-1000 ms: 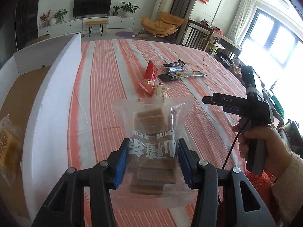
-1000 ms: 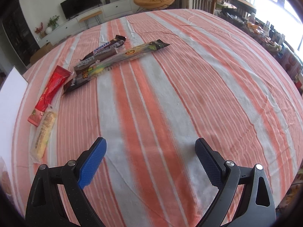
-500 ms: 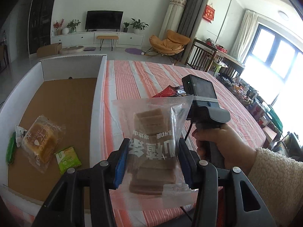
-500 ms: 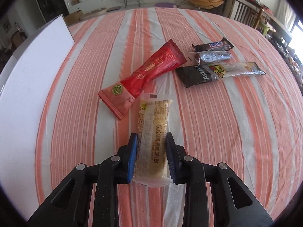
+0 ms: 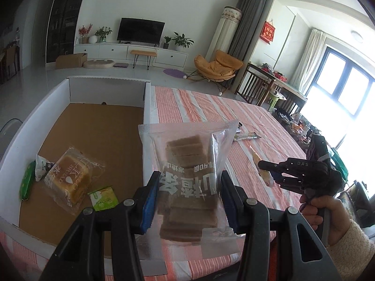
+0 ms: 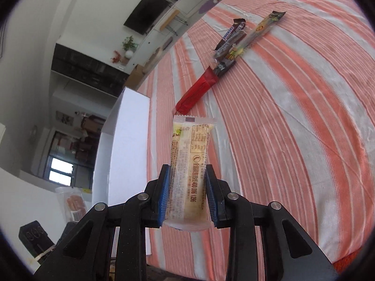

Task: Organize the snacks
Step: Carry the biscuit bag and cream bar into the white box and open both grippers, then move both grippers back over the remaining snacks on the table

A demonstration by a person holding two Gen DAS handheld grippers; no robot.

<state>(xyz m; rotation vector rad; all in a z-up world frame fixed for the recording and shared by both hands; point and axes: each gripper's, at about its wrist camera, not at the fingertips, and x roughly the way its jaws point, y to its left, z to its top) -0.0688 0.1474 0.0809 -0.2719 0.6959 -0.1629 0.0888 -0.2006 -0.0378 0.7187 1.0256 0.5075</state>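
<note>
The left gripper [image 5: 188, 200] was closed on a clear bag of brown biscuits [image 5: 187, 178], its blue pads pressing the lower half of the bag from both sides. The bag stood up between the fingers, so its sealed top edge rose well above the tips; I judge it was gripped low so that the weight hung steady during carrying. Just left of the fingers and below them lay the white box [image 5: 143, 121] with a brown cardboard floor. Inside it, left of the fingers, were a small green packet [image 5: 103, 195], a wrapped bread [image 5: 69, 178] and, at the far left wall, a green wrapper [image 5: 25, 182]. The bag seemed to be held over the box wall in order to be dropped inside with the others.

The right gripper [image 6: 187, 195] was closed narrowly on a slim yellow snack bar [image 6: 189, 175], which pointed forward and up from the fingers, lifted off the striped tablecloth [image 6: 293, 121]. Left of these fingers stood the white wall of the box, so the bar probably waited for its turn. Beyond the fingertips, still on the cloth, lay a red packet [image 6: 195, 92], then a long dark stick pack [image 6: 246, 44] and a Snickers bar [image 6: 230, 34] beside it. They were not yet sorted.
</note>
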